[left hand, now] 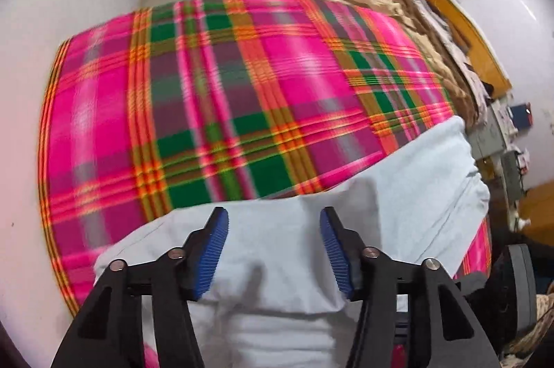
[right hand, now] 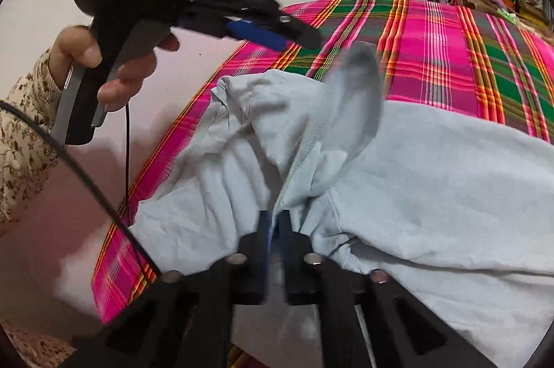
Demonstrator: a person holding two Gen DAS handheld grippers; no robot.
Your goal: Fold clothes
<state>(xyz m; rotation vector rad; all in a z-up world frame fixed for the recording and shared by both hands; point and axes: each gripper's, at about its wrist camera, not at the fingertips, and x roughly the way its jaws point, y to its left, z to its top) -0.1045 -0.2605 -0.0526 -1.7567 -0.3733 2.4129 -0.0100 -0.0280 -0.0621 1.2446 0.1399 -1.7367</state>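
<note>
The left wrist view shows the left gripper [left hand: 273, 250] with its jaws wide apart and nothing between them, hovering over the pale blue garment [left hand: 381, 195] that lies on the pink plaid cloth [left hand: 214, 91]; only the right wrist view shows the person's hand [right hand: 114, 66] on that gripper's handle. There the right gripper [right hand: 275, 226] has its jaws pinched narrow on a bunched fold of the garment [right hand: 432, 177], near the plaid cloth's [right hand: 450, 56] edge.
</note>
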